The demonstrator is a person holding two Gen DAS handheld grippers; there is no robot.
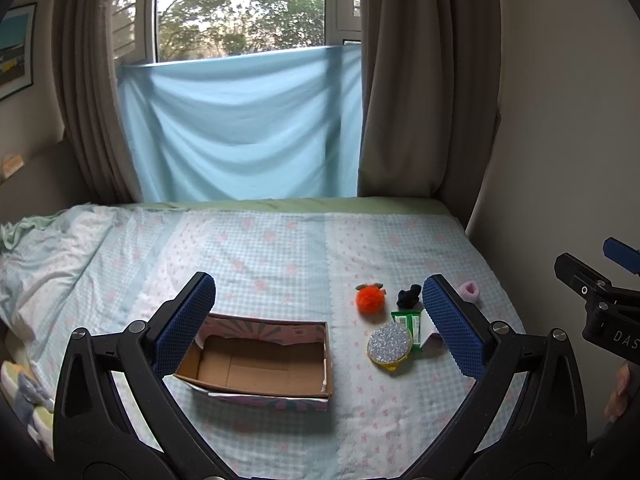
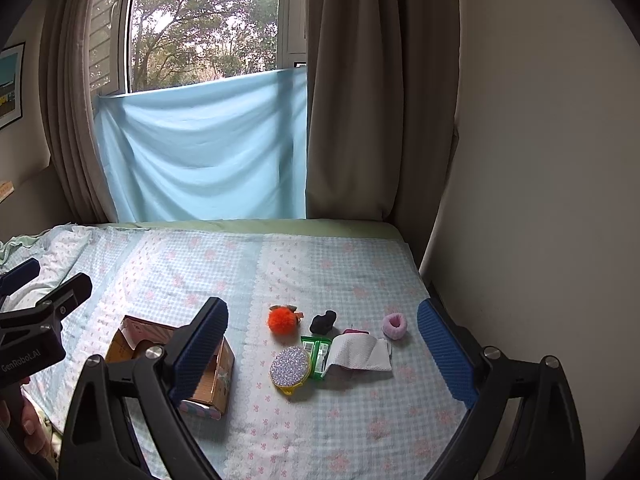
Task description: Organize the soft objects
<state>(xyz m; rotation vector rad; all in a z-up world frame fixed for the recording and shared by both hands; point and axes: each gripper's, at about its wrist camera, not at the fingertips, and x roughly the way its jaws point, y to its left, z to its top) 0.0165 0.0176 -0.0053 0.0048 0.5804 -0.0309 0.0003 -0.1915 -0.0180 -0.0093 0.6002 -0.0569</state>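
Lying on the checked, flower-printed bedsheet [image 2: 320, 420]: one cardboard box [image 1: 256, 364], open-topped and rectangular, brown inside with patterned outer walls, sitting left of the small items. Spreading beside it, six soft or small pieces: one fuzzy orange pom-pom [image 2: 282, 319], round; one black fabric lump [image 2: 323, 322], crumpled; one pink fluffy scrunchie [image 2: 395, 325], ring-shaped; one round glittery silver pad [image 2: 290, 367] with a yellow rim; one green plastic packet [image 2: 318, 352], flat, touching the pad; one white textured cloth [image 2: 360, 354], folded, overlapping the packet. Also peeking out behind the cloth, a small magenta piece, too hidden to identify.

Hovering above the bed, two tools: left gripper [image 1: 318, 326] and right gripper [image 2: 324, 354], both gaping wide with nothing between the jaws, each showing two blue dimpled pads [image 1: 454, 328] on black arms. Hanging behind, one light blue cloth [image 1: 244, 128] between two grey-brown curtains [image 1: 424, 80].
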